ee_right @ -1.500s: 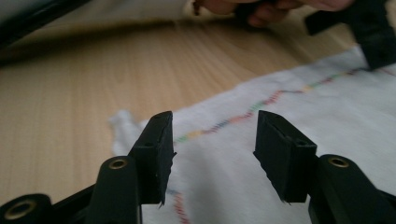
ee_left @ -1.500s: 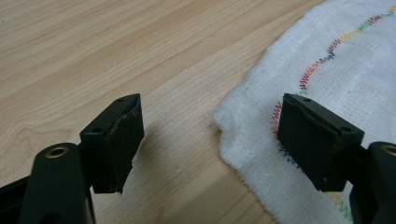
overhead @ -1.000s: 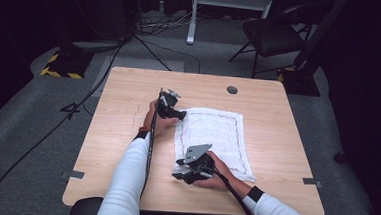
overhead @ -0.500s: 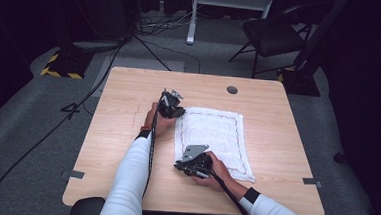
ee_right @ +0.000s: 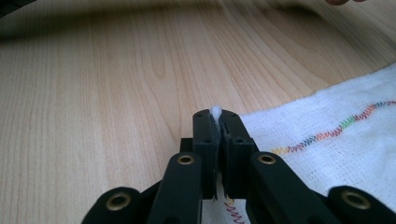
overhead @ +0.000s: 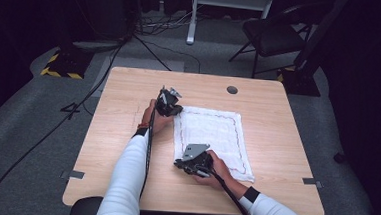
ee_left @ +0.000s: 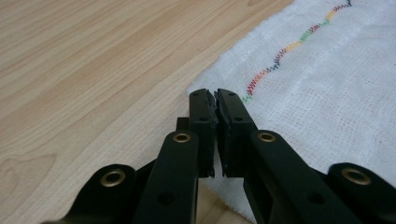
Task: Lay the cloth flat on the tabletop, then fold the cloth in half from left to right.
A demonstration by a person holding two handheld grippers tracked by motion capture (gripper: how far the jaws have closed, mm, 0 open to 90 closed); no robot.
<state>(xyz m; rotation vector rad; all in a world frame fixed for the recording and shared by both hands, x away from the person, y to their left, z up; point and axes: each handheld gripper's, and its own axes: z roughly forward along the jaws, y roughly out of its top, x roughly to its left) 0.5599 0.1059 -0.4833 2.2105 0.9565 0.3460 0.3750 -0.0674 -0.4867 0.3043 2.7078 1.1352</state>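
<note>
A: Where is the cloth lying right now?

B: The white cloth with the rainbow-stitched border [overhead: 214,139] is lying spread flat on the light wooden table [overhead: 286,143], a little right of the middle. Both claws are sitting at its left edge, one at each corner.

A: What is the left gripper doing?

B: The left gripper [overhead: 174,109] is resting at the far left corner of the cloth. In the left gripper view its jaws have just been closing and are now standing pressed together, with the corner's hem [ee_left: 212,93] lying under and between the tips.

A: And the right gripper?

B: The right gripper [overhead: 179,163] is sitting at the near left corner. In the right gripper view its jaws have just been closing too, and they are now clamping a small tuft of white cloth [ee_right: 215,110] that is poking out above the tips. The rest of the fabric is trailing off to the right of the jaws, flat on the wood.
</note>
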